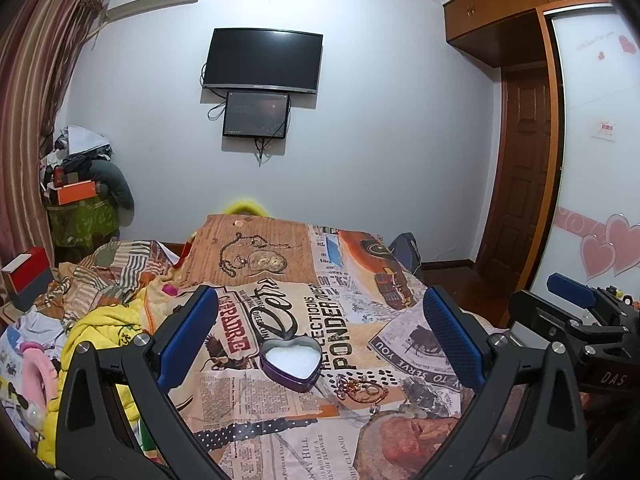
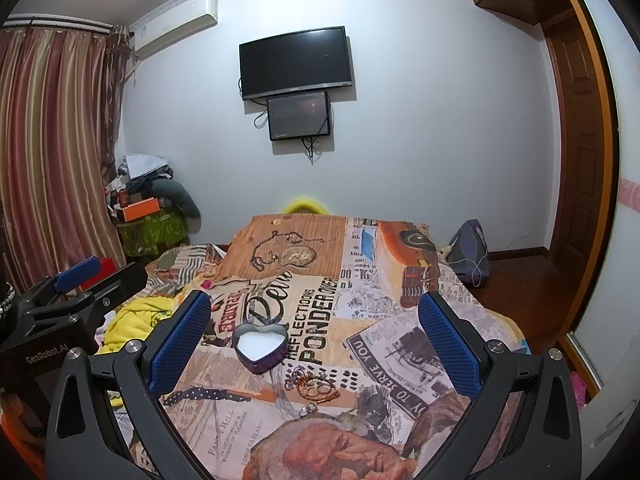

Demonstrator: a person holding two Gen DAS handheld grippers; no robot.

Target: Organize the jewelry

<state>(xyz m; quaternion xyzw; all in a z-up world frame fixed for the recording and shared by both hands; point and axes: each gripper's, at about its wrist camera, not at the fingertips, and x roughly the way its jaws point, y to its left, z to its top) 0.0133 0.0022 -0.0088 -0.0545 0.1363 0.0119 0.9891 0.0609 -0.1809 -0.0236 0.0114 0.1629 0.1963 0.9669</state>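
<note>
Both our grippers, left [image 1: 320,332] and right [image 2: 314,330], hang with fingers spread wide, empty, above the printed bedspread [image 2: 360,280]. On it we see the heart-shaped tin [image 2: 261,345], jewelry [image 2: 314,388] heaped just beside it.

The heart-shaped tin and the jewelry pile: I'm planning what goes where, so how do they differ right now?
The heart-shaped tin is one rigid purple container, open, with white padding inside and no jewelry in it; the jewelry pile is a loose tangle of gold rings and chains lying flat. The tin is bigger and stands taller than the pile. Both lie close together on the printed blanket, ahead of the open left hand-held gripper and right hand-held gripper.
</note>
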